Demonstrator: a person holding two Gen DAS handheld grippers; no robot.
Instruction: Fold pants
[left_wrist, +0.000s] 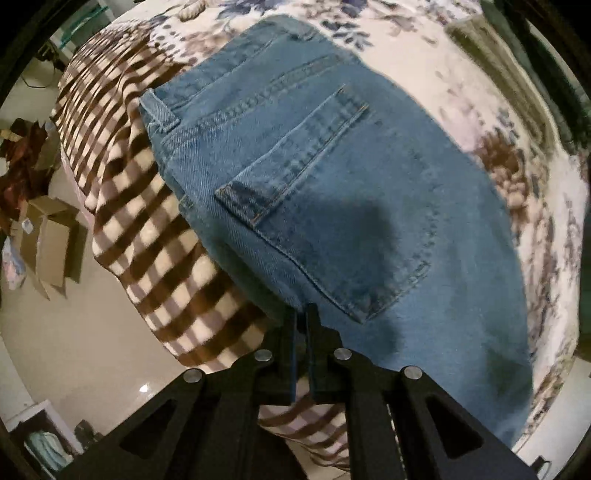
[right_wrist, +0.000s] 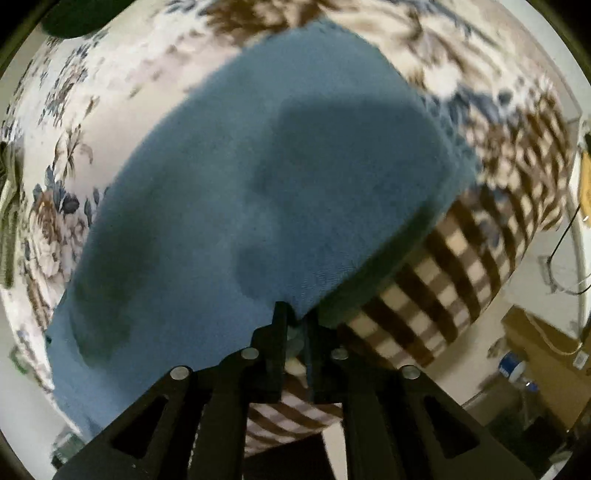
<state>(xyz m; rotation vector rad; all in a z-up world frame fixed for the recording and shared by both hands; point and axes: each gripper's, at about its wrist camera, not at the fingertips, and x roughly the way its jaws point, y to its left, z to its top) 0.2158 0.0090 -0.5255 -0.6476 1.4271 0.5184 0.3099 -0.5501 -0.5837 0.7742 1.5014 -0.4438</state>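
Observation:
Blue denim pants lie on a bed, back pocket up, waistband toward the far left. My left gripper is shut on the near edge of the pants below the pocket. In the right wrist view the pants spread out as a plain blue panel, blurred. My right gripper is shut on the near edge of that fabric, which bunches between the fingers.
A floral bedsheet covers the bed, with a brown-and-cream checked blanket hanging over its edge, also in the right wrist view. Cardboard boxes stand on the tiled floor left. A box and blue item sit on the right floor.

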